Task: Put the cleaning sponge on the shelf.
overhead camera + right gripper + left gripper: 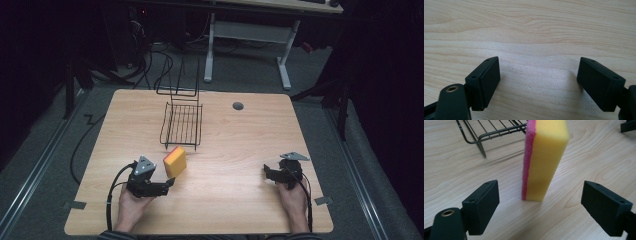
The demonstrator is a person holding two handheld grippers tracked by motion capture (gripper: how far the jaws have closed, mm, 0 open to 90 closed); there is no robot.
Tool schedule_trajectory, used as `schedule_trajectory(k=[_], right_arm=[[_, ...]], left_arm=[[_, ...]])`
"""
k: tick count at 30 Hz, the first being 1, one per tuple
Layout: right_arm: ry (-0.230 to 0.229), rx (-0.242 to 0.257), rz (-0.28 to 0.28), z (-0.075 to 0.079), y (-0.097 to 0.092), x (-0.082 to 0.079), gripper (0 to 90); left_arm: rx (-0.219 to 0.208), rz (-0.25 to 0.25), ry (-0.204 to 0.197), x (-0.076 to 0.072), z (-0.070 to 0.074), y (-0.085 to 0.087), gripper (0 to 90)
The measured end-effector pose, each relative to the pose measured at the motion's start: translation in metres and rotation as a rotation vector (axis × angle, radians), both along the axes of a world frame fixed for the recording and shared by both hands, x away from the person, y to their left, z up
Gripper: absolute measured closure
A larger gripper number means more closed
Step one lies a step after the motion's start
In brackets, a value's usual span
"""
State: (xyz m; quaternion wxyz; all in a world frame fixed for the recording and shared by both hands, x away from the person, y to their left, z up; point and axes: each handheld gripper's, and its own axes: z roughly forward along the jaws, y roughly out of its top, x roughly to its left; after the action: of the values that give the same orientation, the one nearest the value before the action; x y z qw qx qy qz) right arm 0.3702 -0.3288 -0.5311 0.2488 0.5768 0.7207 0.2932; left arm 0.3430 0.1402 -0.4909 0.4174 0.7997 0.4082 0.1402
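A yellow sponge with a pink scouring side (175, 162) (543, 160) stands on its edge on the wooden table (225, 145), just in front of a black wire rack (182, 123). My left gripper (170, 184) (540, 203) is open, its jaws wide apart, with the sponge a little ahead of them and not touched. At the table's right my right gripper (267, 172) (537, 80) is open too, over bare wood with nothing between its jaws.
The rack's corner and foot (481, 141) stand close to the sponge's left in the left gripper view. A round grommet hole (238, 106) sits at the table's far side. Another desk's white legs (285, 65) stand on the floor beyond.
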Motion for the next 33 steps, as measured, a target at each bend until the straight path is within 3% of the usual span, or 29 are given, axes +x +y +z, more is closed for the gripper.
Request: schedule_trajectory(k=[6, 13, 17, 30, 33], right_arm=[[0.0, 0.0, 0.0, 0.0, 0.0, 0.0, 18.8], [0.0, 0.0, 0.0, 0.0, 0.0, 0.0, 18.8], [0.0, 0.0, 0.0, 0.0, 0.0, 0.0, 18.8], [0.0, 0.001, 0.0, 0.0, 0.0, 0.0, 18.8], [0.0, 0.0, 0.0, 0.0, 0.0, 0.0, 18.8]], left_arm=[[0.01, 0.005, -0.008, 0.007, -0.002, -0.011, 17.4], [-0.019, 0.036, -0.004, 0.017, -0.007, -0.015, 22.0], [-0.026, 0.027, 0.003, 0.021, -0.01, -0.021, 25.2], [0.028, 0.055, -0.008, 0.027, -0.017, -0.032, 34.5], [0.02, 0.068, -0.015, 0.028, -0.018, -0.032, 40.3]])
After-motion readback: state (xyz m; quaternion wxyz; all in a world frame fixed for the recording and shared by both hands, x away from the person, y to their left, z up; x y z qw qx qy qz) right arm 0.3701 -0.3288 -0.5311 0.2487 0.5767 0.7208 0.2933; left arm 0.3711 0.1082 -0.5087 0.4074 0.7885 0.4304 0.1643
